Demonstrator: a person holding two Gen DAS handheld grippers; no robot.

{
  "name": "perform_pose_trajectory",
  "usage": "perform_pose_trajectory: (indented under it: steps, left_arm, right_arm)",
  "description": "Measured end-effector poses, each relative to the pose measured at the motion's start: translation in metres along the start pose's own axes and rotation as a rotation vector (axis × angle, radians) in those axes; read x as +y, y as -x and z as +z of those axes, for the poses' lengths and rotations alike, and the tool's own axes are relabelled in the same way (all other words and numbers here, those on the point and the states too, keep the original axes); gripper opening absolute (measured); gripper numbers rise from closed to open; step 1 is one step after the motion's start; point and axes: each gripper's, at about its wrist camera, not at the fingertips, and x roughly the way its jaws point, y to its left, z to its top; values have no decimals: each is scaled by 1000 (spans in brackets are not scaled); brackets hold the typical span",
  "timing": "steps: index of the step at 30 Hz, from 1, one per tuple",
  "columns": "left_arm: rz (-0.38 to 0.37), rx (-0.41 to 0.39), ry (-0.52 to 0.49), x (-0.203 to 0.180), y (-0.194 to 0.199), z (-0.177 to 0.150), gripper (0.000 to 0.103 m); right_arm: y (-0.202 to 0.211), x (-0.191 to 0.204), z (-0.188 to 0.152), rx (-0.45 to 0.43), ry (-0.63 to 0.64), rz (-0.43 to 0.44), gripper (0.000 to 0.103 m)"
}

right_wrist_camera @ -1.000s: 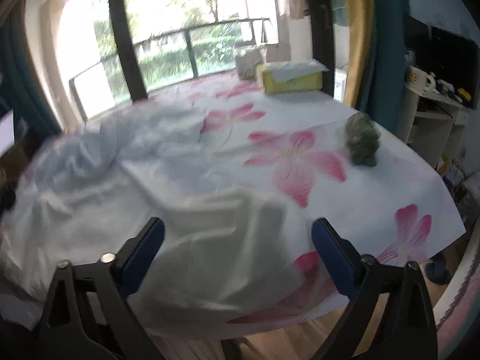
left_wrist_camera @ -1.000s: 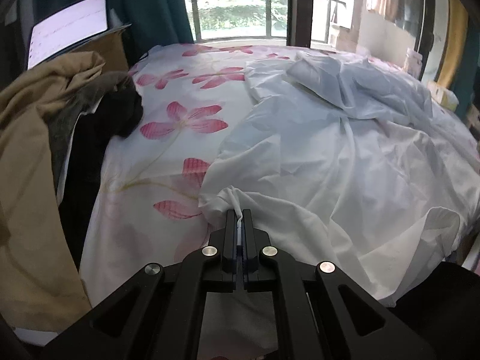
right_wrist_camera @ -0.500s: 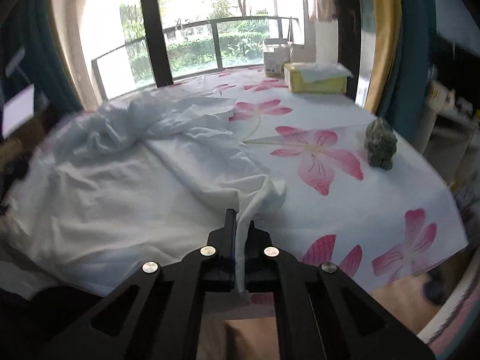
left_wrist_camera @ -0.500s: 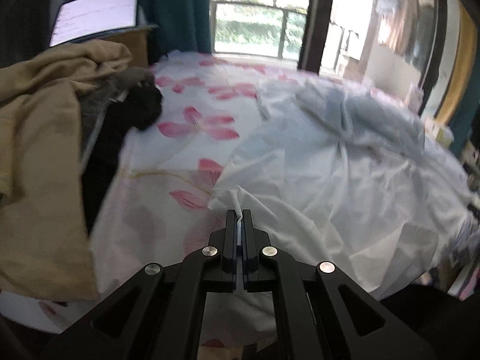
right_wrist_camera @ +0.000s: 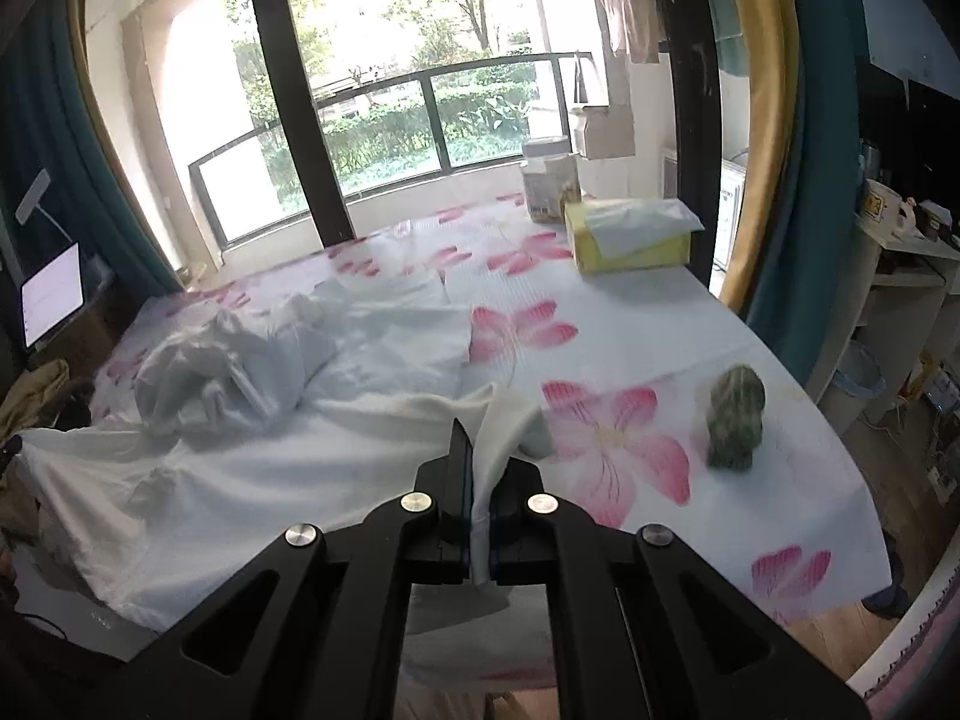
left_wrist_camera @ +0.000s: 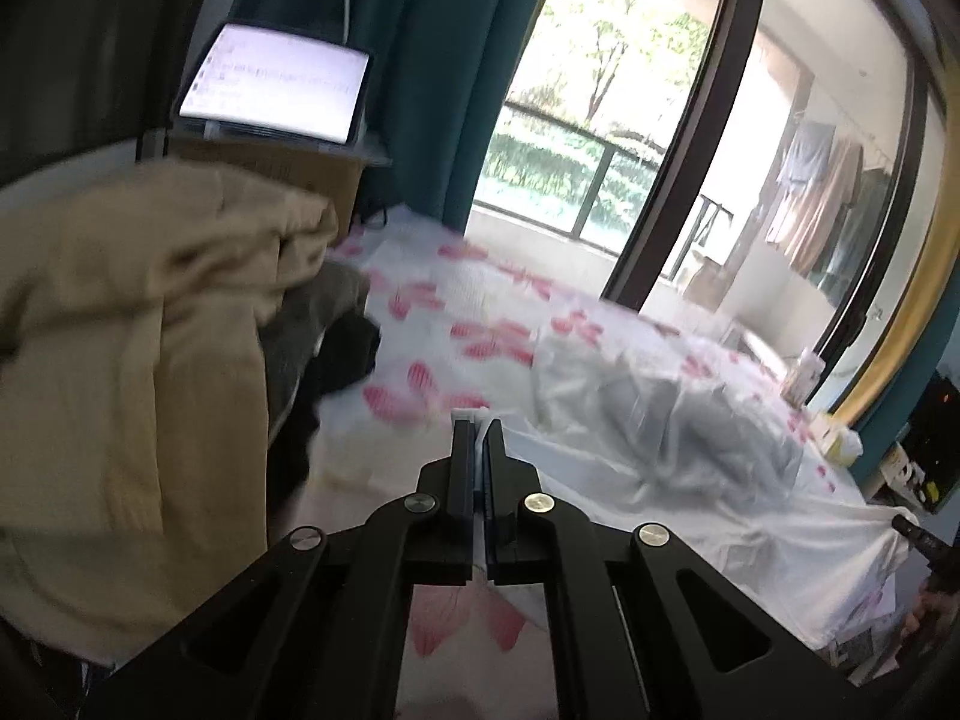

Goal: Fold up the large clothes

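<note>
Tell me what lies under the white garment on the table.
The white garment lies on a flowered cloth with pink blossoms, which shows all around it. The garment hides the cloth beneath it, so anything else there cannot be seen. The right gripper pinches its near edge.

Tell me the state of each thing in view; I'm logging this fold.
left gripper: shut on white garment's edge
right gripper: shut on white garment's edge
white garment: crumpled, near edge lifted
tissue box: open, tissue sticking out
tablet: screen lit
</note>
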Motion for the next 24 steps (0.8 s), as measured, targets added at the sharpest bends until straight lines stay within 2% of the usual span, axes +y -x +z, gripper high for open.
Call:
perform_pose_trajectory:
  steps: [8,11,16,18,24]
  left_arm:
    - [-51,-17,1,-10,-6,29,2]
    - [-79,26,15,-8,-21,39,2]
    - [-136,112,98,0,-59,57,2]
    - [-148,124,122,3,-72,63,2]
    - [-144,220,124,2,-129,79,2]
  right_arm:
    - [-10,-9,21,7,-43,8,3]
    - [-18,-9,32,24,-28,10,3]
    - [-43,-13,53,60,-35,22,3]
    - [-57,-15,61,78,-51,31,3]
    - [-99,-17,81,140,-67,35,3]
